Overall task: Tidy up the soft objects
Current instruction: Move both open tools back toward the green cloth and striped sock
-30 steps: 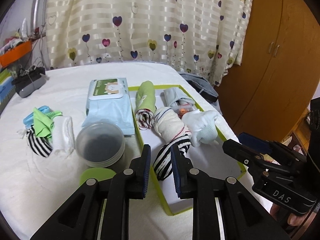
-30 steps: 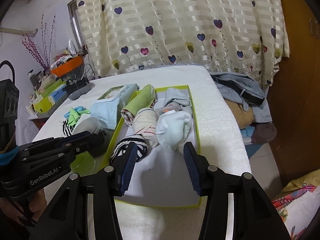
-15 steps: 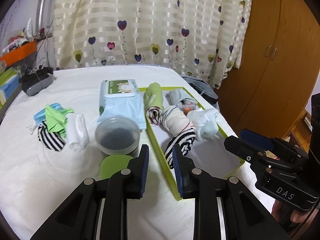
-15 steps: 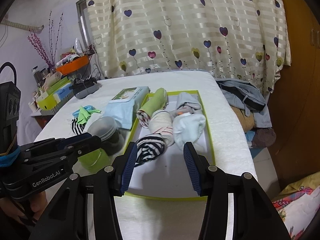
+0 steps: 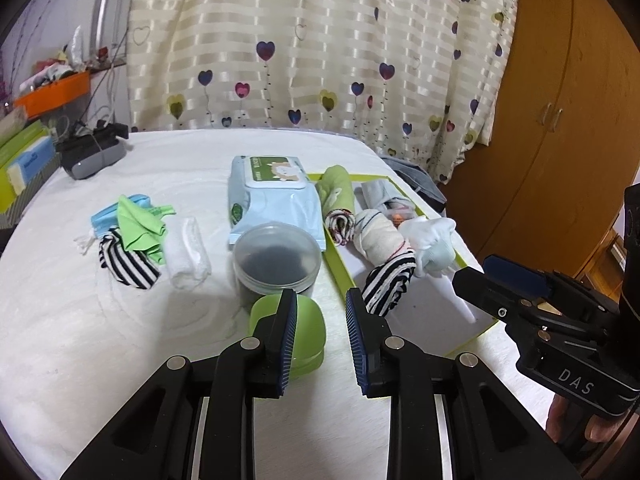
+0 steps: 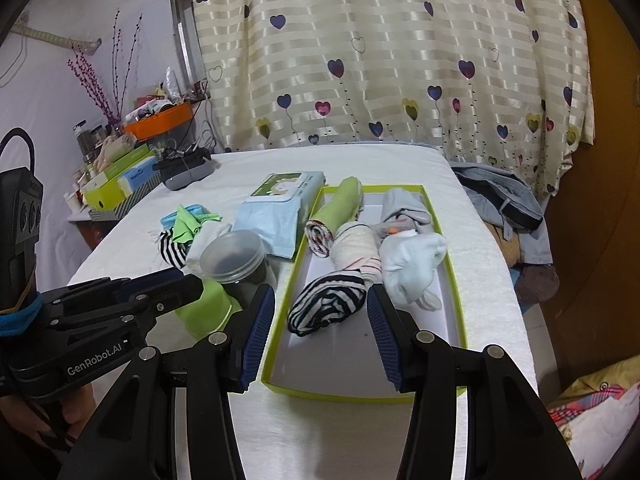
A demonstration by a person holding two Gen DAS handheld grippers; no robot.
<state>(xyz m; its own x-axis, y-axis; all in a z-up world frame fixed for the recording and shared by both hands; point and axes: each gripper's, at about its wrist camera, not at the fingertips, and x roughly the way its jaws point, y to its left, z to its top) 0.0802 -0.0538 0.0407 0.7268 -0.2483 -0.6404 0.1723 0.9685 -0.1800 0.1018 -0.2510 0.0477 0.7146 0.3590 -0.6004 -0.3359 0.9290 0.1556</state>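
We have drawn both claws back from the green-rimmed tray (image 6: 448, 272), so more of the white-covered counter (image 5: 80, 340) shows than a second ago. The black-and-white striped roll (image 6: 328, 304) that sat close between the left claw's fingers a second ago now lies in the tray near its front edge, clear of both claws.

The left claw (image 5: 321, 336) holds nothing. Its gap is narrow and has widened a little over the last second, and it hovers above the counter's near edge, over a small green lid (image 5: 304, 336) beside the clear round jar (image 5: 277, 258). The right claw (image 6: 320, 332) stands wide and empty above the tray's near end.

In the tray the striped roll lies in front of a cream roll with thin stripes (image 6: 356, 248), a pale blue-white bundle (image 6: 412, 260), a green roll (image 6: 340, 208) and a grey piece (image 6: 400, 204) toward the far edge. The wipes pack (image 5: 272, 200) lies just left of the tray.

We judge that this placement is done and that the next pick is on the left side of the counter. There a loose cluster waits: a striped piece (image 5: 126, 262), a bright green cloth (image 5: 138, 224) over something blue (image 5: 106, 216), and a white rolled cloth (image 5: 188, 252). These overlap, so a careless pinch could take two at once. The left claw is the nearer one.
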